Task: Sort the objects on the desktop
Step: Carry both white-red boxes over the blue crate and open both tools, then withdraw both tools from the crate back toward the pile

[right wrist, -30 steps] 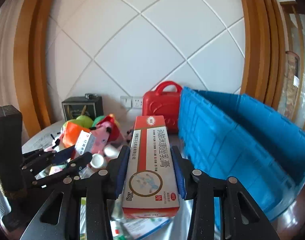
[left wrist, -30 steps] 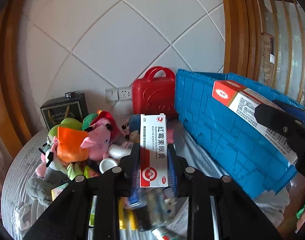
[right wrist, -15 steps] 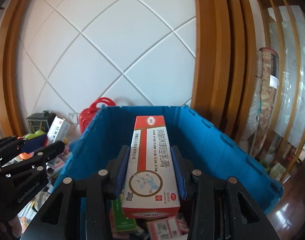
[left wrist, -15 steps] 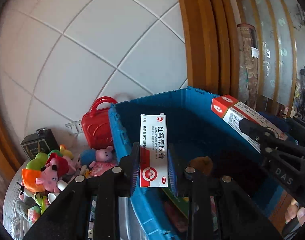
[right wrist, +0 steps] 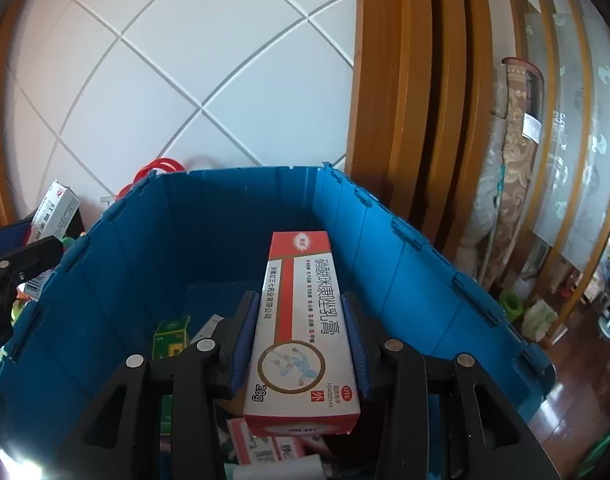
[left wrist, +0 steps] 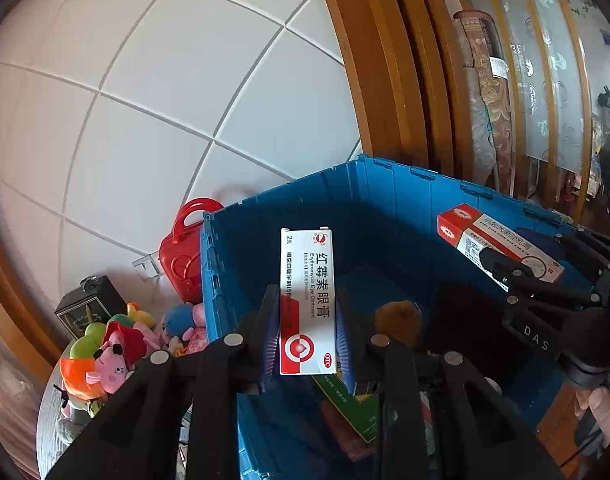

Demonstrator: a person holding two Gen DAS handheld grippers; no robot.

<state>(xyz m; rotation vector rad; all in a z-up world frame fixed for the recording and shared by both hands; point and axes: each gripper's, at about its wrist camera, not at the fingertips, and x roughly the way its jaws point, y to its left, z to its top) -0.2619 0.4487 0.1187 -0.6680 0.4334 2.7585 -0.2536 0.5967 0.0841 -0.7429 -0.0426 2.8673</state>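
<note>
My left gripper [left wrist: 305, 312] is shut on a slim white and red eye-ointment box [left wrist: 308, 280], held upright over the open blue crate [left wrist: 385, 196]. My right gripper [right wrist: 301, 320] is shut on a larger red and white cream box [right wrist: 301, 308], also above the blue crate [right wrist: 209, 220]. In the left wrist view the right gripper [left wrist: 517, 264] and its cream box [left wrist: 485, 236] hang over the crate's right side. The right wrist view shows the left gripper [right wrist: 45, 240] with the ointment box [right wrist: 55, 212] at the crate's left rim. Medicine boxes [right wrist: 169, 336] lie on the crate floor.
A red toy case [left wrist: 185, 248] stands against the tiled wall behind the crate. Plush toys [left wrist: 113, 352] and a dark box [left wrist: 89, 312] crowd the table to the crate's left. A brown plush [left wrist: 397, 316] lies inside the crate. Wooden frames and a rolled carpet [right wrist: 517, 152] stand to the right.
Both grippers have swung right from over the cluttered table to above the blue crate, each keeping hold of its box. The crate's inside has come into view.
</note>
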